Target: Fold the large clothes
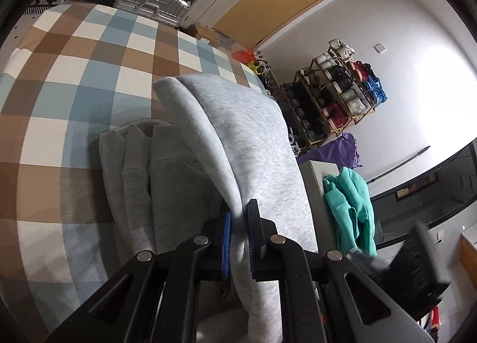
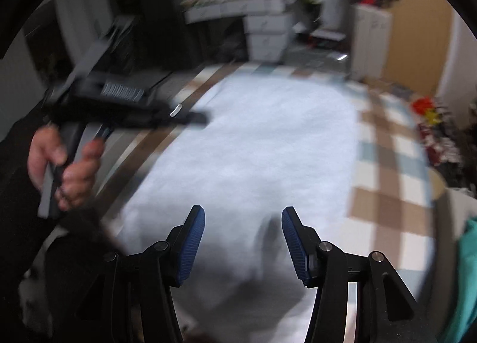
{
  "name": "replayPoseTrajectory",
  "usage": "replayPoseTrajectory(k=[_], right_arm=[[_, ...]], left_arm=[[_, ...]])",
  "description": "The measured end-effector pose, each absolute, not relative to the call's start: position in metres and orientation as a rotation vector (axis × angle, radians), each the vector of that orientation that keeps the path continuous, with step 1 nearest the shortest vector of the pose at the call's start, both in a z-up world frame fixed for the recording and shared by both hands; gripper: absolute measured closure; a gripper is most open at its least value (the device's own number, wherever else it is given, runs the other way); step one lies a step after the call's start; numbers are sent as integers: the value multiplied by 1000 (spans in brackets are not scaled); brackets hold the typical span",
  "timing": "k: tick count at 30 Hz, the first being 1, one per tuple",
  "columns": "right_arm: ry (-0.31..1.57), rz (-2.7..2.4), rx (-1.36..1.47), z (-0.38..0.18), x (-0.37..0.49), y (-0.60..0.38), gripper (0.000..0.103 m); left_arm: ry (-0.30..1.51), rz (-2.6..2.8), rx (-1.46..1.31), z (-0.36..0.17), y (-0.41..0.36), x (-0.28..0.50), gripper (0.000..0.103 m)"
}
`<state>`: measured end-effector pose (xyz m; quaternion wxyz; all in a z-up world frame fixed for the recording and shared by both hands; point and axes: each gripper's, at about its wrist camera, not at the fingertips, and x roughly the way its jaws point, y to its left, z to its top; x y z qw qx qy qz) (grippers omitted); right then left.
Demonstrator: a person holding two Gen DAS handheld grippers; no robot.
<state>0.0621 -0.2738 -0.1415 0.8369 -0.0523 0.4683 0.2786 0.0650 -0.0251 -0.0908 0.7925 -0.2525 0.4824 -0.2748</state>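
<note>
The left gripper [image 1: 238, 220] had its blue-padded fingers [image 1: 226, 232] pinched tight on a fold of the grey sweatshirt [image 1: 244, 140], the cloth squeezed into a narrow ridge between them. From that pinch the lifted layer ran away from the camera, its long axis pointing toward the far rolled edge, where it curved over. Beneath and to the left lay the rest of the garment, darker grey folds resting on the checked bedspread [image 1: 74, 80] of brown, blue and white squares. Beyond the bed stood a silver suitcase [image 1: 152, 3], a shoe rack [image 1: 331, 98] against the white wall, and a teal garment [image 1: 351, 209] draped beside a pale box.

In the right wrist view, which was blurred by motion, the right gripper [image 2: 243, 241] held its fingers [image 2: 190, 247] wide apart with nothing between them, hovering over the pale grey sweatshirt [image 2: 253, 146]. The garment spread across the bed as a long patch stretching away from the camera toward the far clutter of drawers. At the left of that view a bare hand [image 2: 65, 170] gripped the handle of the other gripper, whose fingertips could not be made out there.
</note>
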Motion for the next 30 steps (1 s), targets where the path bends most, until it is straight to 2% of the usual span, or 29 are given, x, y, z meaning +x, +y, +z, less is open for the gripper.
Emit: replayPoseTrajectory(k=[4, 5, 6, 8, 12, 16, 18, 19, 20, 21, 23, 24, 25, 27, 28, 29, 30], right_arm=[[1054, 569, -102, -172, 72, -259, 53], [1071, 572, -41, -174, 76, -259, 55], [1094, 571, -17, -177, 79, -258, 63], [1101, 533, -62, -186, 81, -246, 69], [1069, 482, -127, -191, 75, -231, 69], [1026, 451, -117, -195, 71, -227, 69], [1006, 439, -113, -198, 67, -226, 69], [990, 429, -120, -200, 65, -224, 69], [980, 426, -123, -201, 61, -221, 69], [970, 424, -110, -202, 60, -220, 69], [954, 423, -90, -200, 56, -222, 69], [940, 424, -84, -200, 54, -224, 69], [931, 429, -73, -199, 50, -225, 69], [920, 479, -17, -194, 43, -236, 70], [931, 520, 25, -189, 39, -245, 68], [942, 532, 42, -184, 36, -252, 67], [949, 534, 51, -177, 31, -262, 66]], left_arm=[[1065, -561, -531, -104, -20, 66, 98], [1064, -552, -528, -106, -17, 66, 102], [1064, -528, -525, -110, -12, 67, 103], [1062, -491, -552, -117, 2, 68, 103], [1070, -490, -659, -122, 27, 70, 103], [1026, -606, -638, -94, 2, 72, 103], [975, -638, -579, -77, -23, 78, 94], [967, -660, -571, -73, -37, 84, 77], [974, -686, -563, -74, -50, 93, 54], [991, -689, -539, -78, -62, 103, 49], [1049, -651, -506, -98, -81, 125, 49], [1092, -634, -490, -110, -87, 133, 49], [1181, -602, -482, -133, -97, 146, 56], [1228, -557, -471, -154, -99, 154, 76], [1238, -530, -461, -159, -98, 156, 97], [1248, -498, -475, -165, -92, 159, 103], [1252, -507, -505, -168, -88, 160, 103]])
